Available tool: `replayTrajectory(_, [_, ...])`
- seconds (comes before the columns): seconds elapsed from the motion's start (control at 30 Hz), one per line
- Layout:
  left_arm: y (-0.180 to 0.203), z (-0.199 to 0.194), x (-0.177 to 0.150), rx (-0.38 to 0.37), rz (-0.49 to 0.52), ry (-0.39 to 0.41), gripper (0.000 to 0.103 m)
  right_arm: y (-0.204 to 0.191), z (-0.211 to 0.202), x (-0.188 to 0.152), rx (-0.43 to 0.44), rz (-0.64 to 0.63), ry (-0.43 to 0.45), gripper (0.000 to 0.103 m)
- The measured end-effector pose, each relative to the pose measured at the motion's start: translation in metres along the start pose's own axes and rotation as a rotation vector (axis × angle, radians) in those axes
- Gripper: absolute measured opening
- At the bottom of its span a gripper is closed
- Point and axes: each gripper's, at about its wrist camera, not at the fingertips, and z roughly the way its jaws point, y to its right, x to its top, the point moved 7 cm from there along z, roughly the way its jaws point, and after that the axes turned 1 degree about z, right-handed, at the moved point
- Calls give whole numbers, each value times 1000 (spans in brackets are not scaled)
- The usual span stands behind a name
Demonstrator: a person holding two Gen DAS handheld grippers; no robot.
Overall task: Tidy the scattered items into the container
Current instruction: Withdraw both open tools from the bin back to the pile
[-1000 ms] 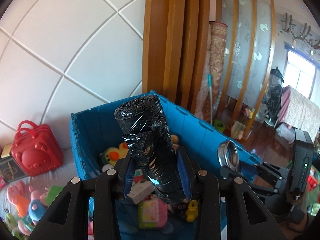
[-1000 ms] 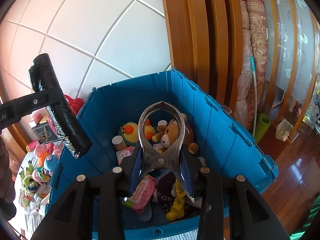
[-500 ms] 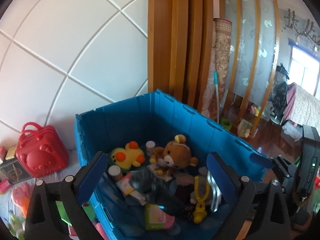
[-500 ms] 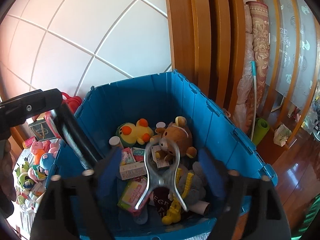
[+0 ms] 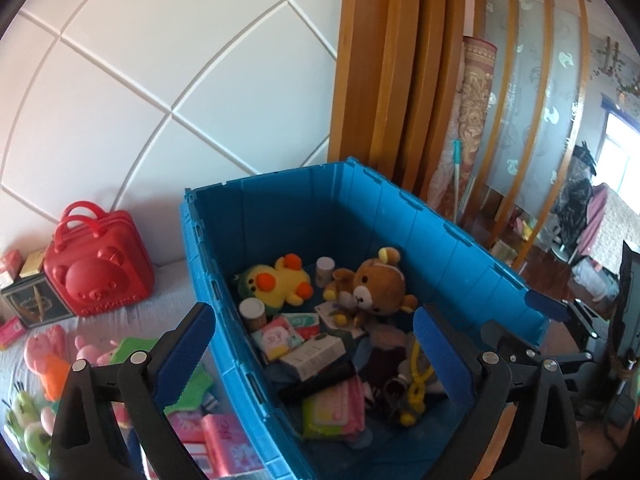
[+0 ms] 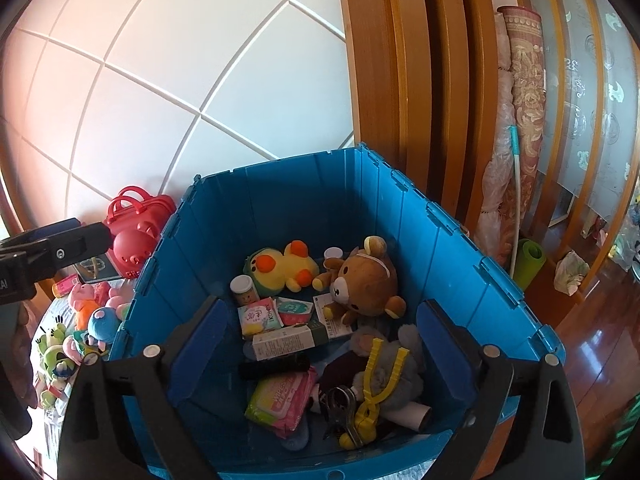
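- While both pairs of jaws stand spread wide with nothing between them, the left gripper (image 5: 310,344) and right gripper (image 6: 322,332) hover above the near end of the blue crate (image 6: 280,160).
- Directly beyond the right gripper, inside the crate, lie a metal clamp (image 6: 340,404), a yellow slingshot (image 6: 380,380), a black roll (image 6: 274,368), a pink wipes pack (image 6: 280,400), a bear plush (image 6: 364,284) and a duck plush (image 6: 284,266).
- Items left to tidy sit outside the crate's left wall: small plush toys (image 6: 92,320) and pink packets (image 5: 224,448), with a red bear case (image 5: 96,276) further back.
- Risk, as I judge it: the left gripper's left finger hangs outside the crate's wall, so a sideways swing could knock that wall.
- Because the pile is crowded, wide jaws could pinch two toys together, or a soft plush could slip free.
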Motion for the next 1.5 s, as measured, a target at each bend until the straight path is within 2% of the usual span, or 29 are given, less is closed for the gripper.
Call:
replayTrajectory(0.2, [-29, -23, -23, 63, -24, 11, 101, -34, -2, -4, 68, -34, 21, 99])
replayTrajectory(0.4, [-70, -45, -62, 134, -73, -3, 101, -86, -1, -9, 151, -108, 11, 99])
replayTrajectory(0.63, [-145, -74, -117, 225, -173, -34, 100, -156, -3, -19, 231, -201, -12, 100])
replayTrajectory(0.87, [-224, -103, -175, 296, -250, -92, 96, -221, -1, -46, 288, -260, -58, 100])
replayTrajectory(0.97, [-254, -109, -201, 315, -253, -131, 90, -248, 1, -60, 305, -272, -81, 100])
replayTrajectory(1.23, [-325, -120, -272, 341, -289, -230, 89, -316, 7, -100, 321, -313, -136, 100])
replayTrajectory(1.5, [-364, -112, -327, 310, -291, -317, 88, -367, 21, -152, 315, -350, -220, 100])
